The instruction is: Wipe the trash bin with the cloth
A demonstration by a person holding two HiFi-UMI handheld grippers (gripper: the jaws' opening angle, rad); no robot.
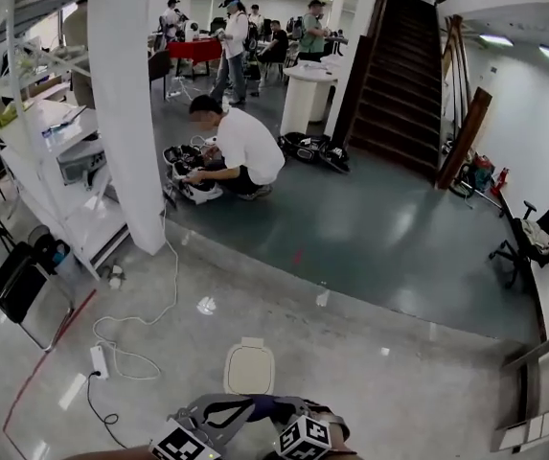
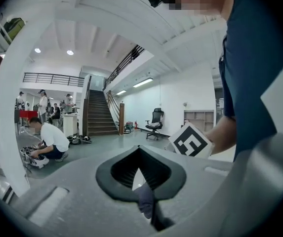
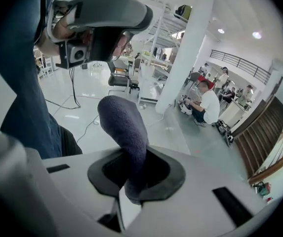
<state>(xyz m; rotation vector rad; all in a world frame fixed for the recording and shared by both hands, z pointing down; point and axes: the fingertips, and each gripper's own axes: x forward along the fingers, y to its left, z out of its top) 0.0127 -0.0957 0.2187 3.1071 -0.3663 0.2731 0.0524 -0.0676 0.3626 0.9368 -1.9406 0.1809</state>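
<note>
- Head view: only here do I see the white trash bin (image 1: 249, 367). It stands on the glossy floor (image 1: 379, 372) just ahead of my tools, with its rounded lid facing up. The dark cloth (image 1: 276, 408) bunches between the left tool (image 1: 197, 427) and the right tool (image 1: 305, 429).
- Left gripper view: my left tool is clamped on a thin, limp fold of the cloth.
- Right gripper view: my right tool pinches the fuzzy blue-grey cloth. Its long axis rises from the jaws and leans left, ending in a rounded tip.
</note>
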